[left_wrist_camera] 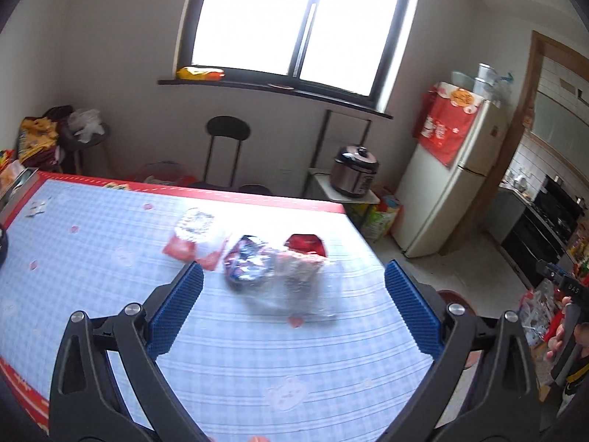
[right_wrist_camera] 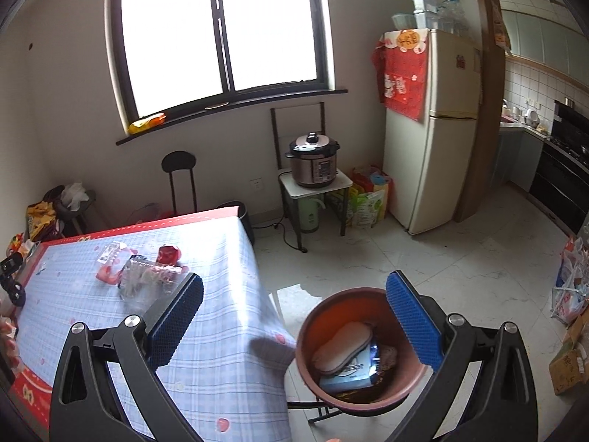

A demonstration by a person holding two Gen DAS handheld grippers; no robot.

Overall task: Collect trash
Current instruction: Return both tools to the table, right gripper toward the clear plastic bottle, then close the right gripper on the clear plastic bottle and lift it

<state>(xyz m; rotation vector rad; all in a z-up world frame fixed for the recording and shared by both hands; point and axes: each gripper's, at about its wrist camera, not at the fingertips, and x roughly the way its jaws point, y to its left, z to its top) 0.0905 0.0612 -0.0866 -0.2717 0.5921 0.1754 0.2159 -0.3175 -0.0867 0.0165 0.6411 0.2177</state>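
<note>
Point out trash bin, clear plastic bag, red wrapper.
trash bin (right_wrist_camera: 309, 335), right wrist view, left rim.
clear plastic bag (left_wrist_camera: 305, 287), left wrist view, middle.
red wrapper (left_wrist_camera: 305, 244), left wrist view, centre.

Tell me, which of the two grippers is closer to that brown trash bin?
Right. The right gripper hangs open just above the trash bin, beside the table. The left gripper hangs open over the table, facing the wrappers.

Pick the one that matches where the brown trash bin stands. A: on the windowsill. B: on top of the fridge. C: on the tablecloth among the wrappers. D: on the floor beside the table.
D: in the right wrist view the brown trash bin stands on the tiled floor beside the table, already holding some trash.
</note>
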